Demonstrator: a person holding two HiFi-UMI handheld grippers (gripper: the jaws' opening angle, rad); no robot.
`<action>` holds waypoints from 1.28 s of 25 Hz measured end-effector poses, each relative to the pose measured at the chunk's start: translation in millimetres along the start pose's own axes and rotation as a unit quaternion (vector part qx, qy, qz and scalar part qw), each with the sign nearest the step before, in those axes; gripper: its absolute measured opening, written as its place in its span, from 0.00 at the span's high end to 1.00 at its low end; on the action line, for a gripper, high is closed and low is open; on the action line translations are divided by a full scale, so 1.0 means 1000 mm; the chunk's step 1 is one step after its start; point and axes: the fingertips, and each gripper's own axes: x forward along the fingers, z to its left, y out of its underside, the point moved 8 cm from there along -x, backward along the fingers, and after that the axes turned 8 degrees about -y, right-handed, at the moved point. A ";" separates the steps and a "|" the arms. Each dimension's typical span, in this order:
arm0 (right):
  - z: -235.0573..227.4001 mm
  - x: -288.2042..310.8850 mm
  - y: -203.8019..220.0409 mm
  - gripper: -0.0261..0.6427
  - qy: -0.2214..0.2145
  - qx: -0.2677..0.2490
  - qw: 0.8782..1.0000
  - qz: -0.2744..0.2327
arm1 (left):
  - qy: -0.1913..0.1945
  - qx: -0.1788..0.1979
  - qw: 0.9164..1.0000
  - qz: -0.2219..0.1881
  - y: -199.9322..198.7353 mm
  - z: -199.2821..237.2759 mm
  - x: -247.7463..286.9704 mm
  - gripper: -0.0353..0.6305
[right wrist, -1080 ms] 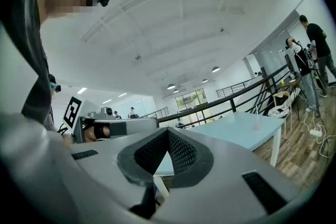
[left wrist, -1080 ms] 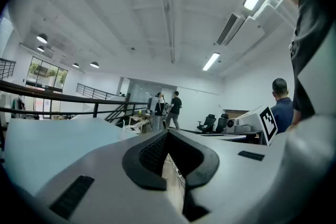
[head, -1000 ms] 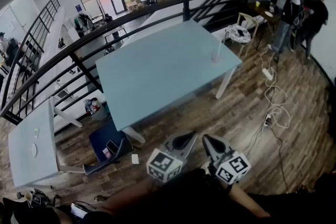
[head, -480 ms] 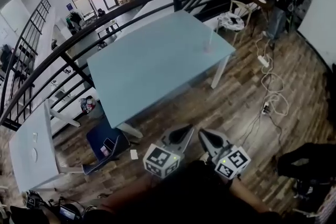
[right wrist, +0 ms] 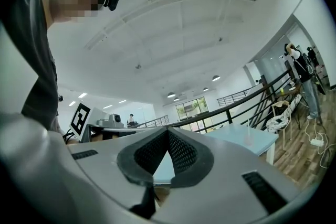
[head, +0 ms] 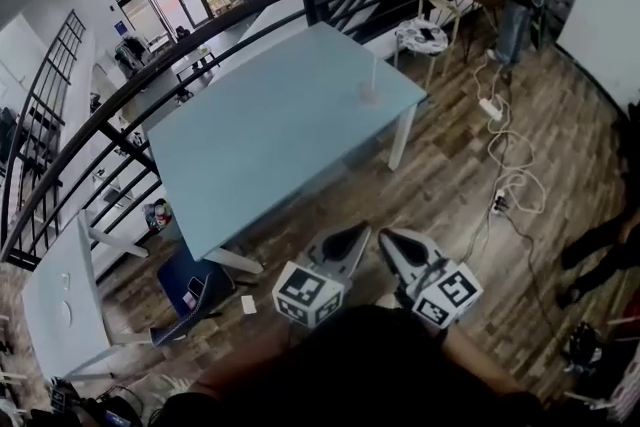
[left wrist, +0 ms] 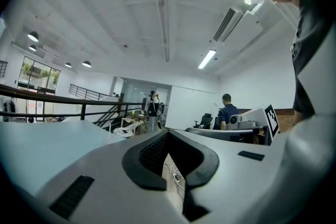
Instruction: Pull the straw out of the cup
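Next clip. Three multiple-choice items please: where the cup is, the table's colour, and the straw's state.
1. The cup stands: A on the floor; B on the table near its right corner; C on a chair.
2. The table is: A light blue; B red; C black.
3. The straw is: A lying on the table; B held in a gripper; C upright in the cup.
B: the head view shows it there. A: its top is pale blue. C: it rises from the cup.
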 end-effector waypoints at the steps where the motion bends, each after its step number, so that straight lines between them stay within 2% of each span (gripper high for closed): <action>1: -0.009 -0.004 -0.004 0.94 -0.001 -0.002 1.000 0.000 | 0.001 0.002 1.000 -0.002 -0.003 -0.004 0.012 0.93; 6: -0.044 -0.031 -0.020 0.94 -0.006 -0.016 1.000 -0.003 | 0.016 0.001 1.000 -0.007 -0.010 -0.031 0.057 0.93; 12: -0.079 -0.055 -0.025 0.94 -0.002 0.001 1.000 -0.009 | 0.027 -0.009 1.000 0.008 -0.006 -0.054 0.098 0.93; 18: -0.101 -0.074 -0.027 0.94 0.023 0.008 0.999 -0.024 | 0.047 0.004 0.999 0.016 -0.007 -0.067 0.128 0.93; 26: -0.129 -0.086 -0.027 0.94 0.080 0.021 0.996 -0.030 | 0.095 0.018 0.995 0.033 -0.004 -0.069 0.171 0.93; 32: -0.150 -0.071 -0.025 0.94 0.094 0.028 0.995 -0.027 | 0.107 0.009 0.993 0.042 0.004 -0.047 0.192 0.93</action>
